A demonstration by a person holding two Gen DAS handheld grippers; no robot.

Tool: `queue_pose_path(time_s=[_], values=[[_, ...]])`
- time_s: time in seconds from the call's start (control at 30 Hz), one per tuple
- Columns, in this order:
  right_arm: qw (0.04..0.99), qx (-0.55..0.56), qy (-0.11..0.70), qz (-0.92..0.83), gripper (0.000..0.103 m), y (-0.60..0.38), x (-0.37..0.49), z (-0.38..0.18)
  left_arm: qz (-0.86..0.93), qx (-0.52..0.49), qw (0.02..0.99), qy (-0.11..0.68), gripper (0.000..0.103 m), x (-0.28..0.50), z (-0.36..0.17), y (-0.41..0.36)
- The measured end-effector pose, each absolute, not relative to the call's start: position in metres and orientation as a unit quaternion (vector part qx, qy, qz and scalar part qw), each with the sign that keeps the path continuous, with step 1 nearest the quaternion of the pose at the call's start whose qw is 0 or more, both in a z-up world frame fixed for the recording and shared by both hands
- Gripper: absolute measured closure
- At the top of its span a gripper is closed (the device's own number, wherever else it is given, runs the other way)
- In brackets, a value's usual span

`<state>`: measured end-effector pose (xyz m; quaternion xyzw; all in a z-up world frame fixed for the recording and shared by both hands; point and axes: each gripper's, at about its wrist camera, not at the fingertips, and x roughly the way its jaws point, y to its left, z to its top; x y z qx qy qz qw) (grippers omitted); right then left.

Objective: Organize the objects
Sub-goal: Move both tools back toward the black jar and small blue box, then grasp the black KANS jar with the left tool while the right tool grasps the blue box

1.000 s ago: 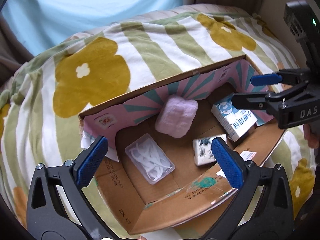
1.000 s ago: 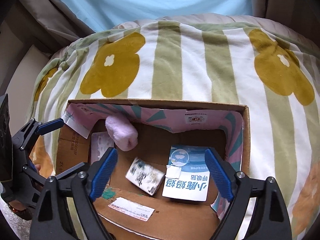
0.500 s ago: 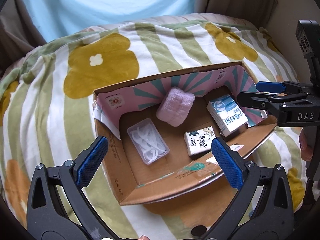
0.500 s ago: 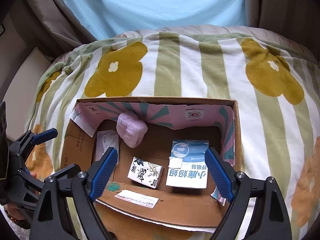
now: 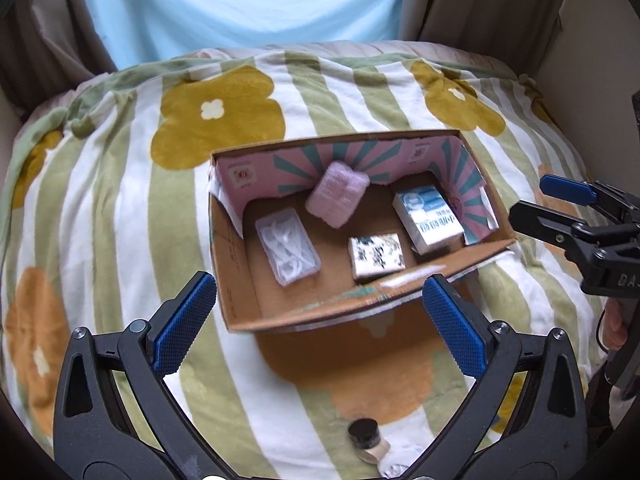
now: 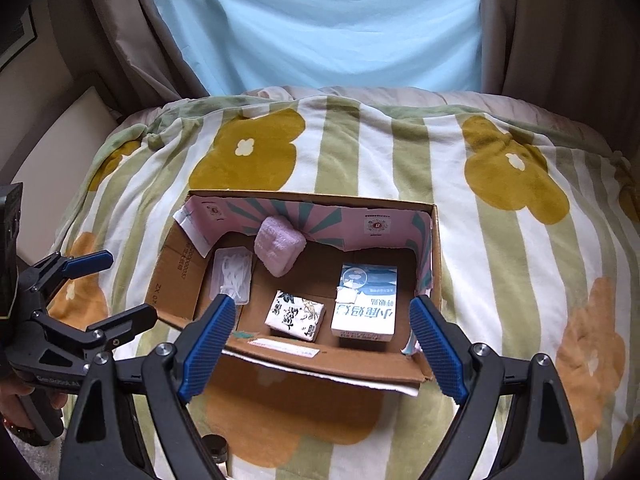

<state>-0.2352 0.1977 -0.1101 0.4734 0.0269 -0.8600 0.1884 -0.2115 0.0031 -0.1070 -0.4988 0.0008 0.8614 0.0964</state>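
An open cardboard box (image 5: 240, 280) (image 6: 176, 280) lies on a flowered striped blanket. In it are a folded pink towel (image 5: 337, 193) (image 6: 279, 247), a clear case of white floss picks (image 5: 287, 245) (image 6: 232, 276), a small patterned tissue pack (image 5: 375, 257) (image 6: 295, 314) and a blue-and-white carton (image 5: 428, 217) (image 6: 366, 301). My left gripper (image 5: 320, 320) is open and empty, above the blanket in front of the box. My right gripper (image 6: 320, 344) is open and empty, above the box's near wall. Each gripper also shows in the other's view, the right (image 5: 548, 204), the left (image 6: 108, 288).
A small black-capped jar (image 5: 366, 438) lies on the blanket near the bottom edge, in front of the box; its cap shows in the right wrist view (image 6: 214, 446). A light blue curtain (image 6: 320, 28) and beige drapes hang behind the bed. A wall stands at the left.
Both grippers have pulled back and up from the box, so the box looks smaller and farther. The jar has come into view. Both stay open and empty.
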Motion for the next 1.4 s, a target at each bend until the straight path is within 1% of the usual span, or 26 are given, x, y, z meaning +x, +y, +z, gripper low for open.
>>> queue_pose_path(time_s=[0.17,0.4,0.53,0.6,0.7,0.73,0.93,0.97,1.0,1.03,1.1,1.2,1.27,1.37,1.4], values=[[0.18,0.478,0.041,-0.859,0.016,0.208,-0.189,-0.112,0.855,-0.512,0.087,0.007,0.0,-0.169,-0.119,0.007],[0.157,0.505,0.068,-0.846,0.016,0.225,-0.126,-0.147,0.825,-0.556,0.088,-0.043,0.001,-0.111,-0.169,0.007],[0.145,0.527,0.066,-0.835,0.016,0.236,-0.097,-0.176,0.81,-0.577,0.089,-0.053,0.011,-0.091,-0.202,0.014],[0.14,0.545,0.058,-0.825,0.016,0.242,-0.084,-0.193,0.804,-0.586,0.087,-0.053,0.013,-0.085,-0.218,0.018],[0.135,0.563,0.055,-0.813,0.016,0.245,-0.066,-0.216,0.795,-0.599,0.082,-0.051,0.02,-0.08,-0.241,0.024],[0.135,0.565,0.055,-0.812,0.016,0.245,-0.059,-0.224,0.794,-0.601,0.079,-0.05,0.02,-0.079,-0.247,0.026],[0.123,0.557,0.095,-0.816,0.016,0.243,-0.027,-0.262,0.79,-0.607,0.072,-0.045,0.023,-0.073,-0.275,0.037],[0.122,0.559,0.101,-0.814,0.016,0.242,-0.024,-0.269,0.789,-0.609,0.074,-0.044,0.025,-0.072,-0.279,0.04],[0.122,0.561,0.104,-0.812,0.017,0.242,-0.022,-0.274,0.788,-0.61,0.075,-0.045,0.033,-0.073,-0.283,0.042],[0.122,0.563,0.104,-0.811,0.017,0.242,-0.02,-0.279,0.786,-0.612,0.077,-0.047,0.035,-0.073,-0.286,0.043],[0.123,0.56,0.107,-0.812,0.018,0.243,-0.016,-0.286,0.786,-0.611,0.076,-0.048,0.035,-0.073,-0.292,0.046],[0.123,0.554,0.123,-0.814,0.024,0.24,-0.011,-0.294,0.79,-0.607,0.074,-0.043,0.035,-0.073,-0.296,0.049],[0.127,0.555,0.13,-0.812,0.032,0.236,-0.01,-0.299,0.791,-0.606,0.072,-0.039,0.036,-0.072,-0.298,0.052],[0.121,0.561,0.12,-0.81,0.039,0.234,-0.009,-0.303,0.792,-0.606,0.065,-0.031,0.04,-0.071,-0.302,0.056],[0.116,0.562,0.118,-0.811,0.039,0.233,-0.009,-0.304,0.793,-0.606,0.06,-0.028,0.044,-0.07,-0.303,0.058]])
